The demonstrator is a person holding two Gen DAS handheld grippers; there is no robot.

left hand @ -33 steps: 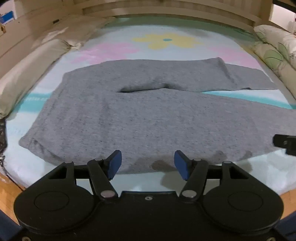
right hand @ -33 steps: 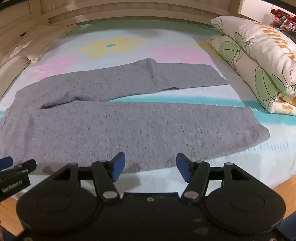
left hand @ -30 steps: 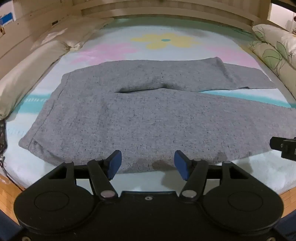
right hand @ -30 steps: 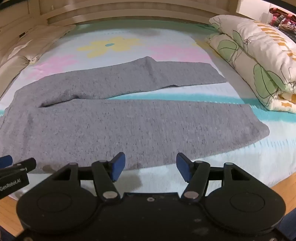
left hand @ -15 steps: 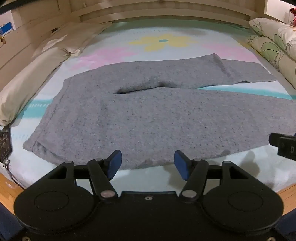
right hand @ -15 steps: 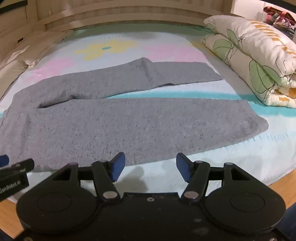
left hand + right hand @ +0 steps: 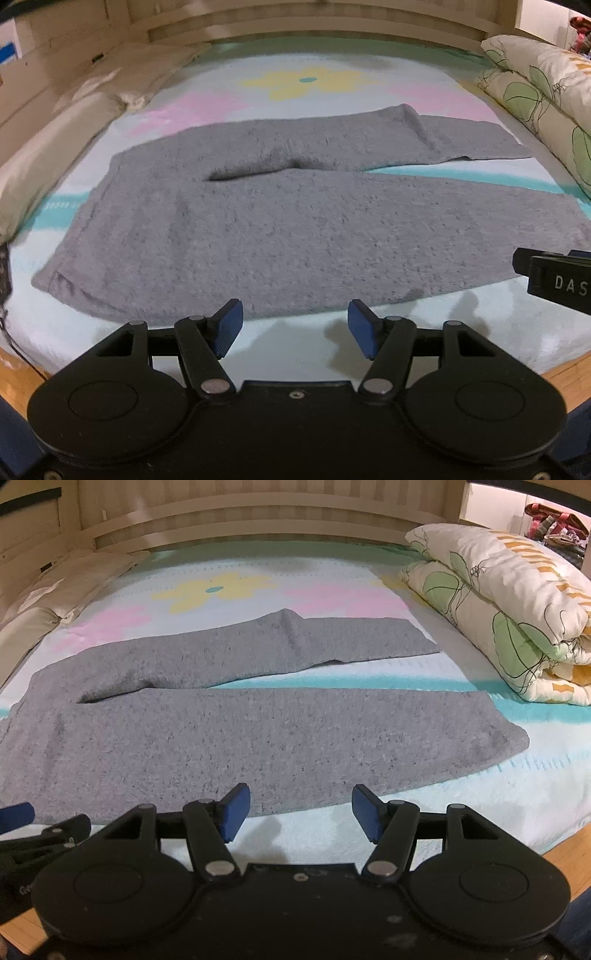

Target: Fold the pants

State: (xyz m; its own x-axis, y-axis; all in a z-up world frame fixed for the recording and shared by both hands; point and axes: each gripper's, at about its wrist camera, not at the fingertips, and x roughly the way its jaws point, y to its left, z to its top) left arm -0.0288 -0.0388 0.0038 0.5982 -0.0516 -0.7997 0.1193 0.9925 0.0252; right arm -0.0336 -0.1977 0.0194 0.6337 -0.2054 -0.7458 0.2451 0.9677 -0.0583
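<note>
Closest to me, the left claw (image 7: 294, 325) hangs wide open with nothing between its blue pads, just short of the near hem of the pants (image 7: 295, 236), and the right claw (image 7: 300, 814) beside it is spread equally wide and equally empty. Both hover over the bare strip of bed (image 7: 480, 797) at its front edge, not touching the cloth. The pants lie flat and unfolded across the mattress, waistband off to the left, the near leg running along the front and the far leg angling away behind it, with a dark gap at the crotch where the two part. The grey knit looks soft, light and limp, so I'd judge it will sag and drag rather than hold a shape; the sensible holds seem to be the waistband corner for the left claw and the near cuff for the right. The left view shows that waistband end (image 7: 70, 280) entire, which the right view crops at its edge. The right view alone shows the near cuff (image 7: 517, 738) complete. Beyond, the rolled flowered quilt (image 7: 517, 620) sits against the right side, pale pillows (image 7: 44, 162) line the left, and the slatted headboard (image 7: 258, 513) closes the back.
</note>
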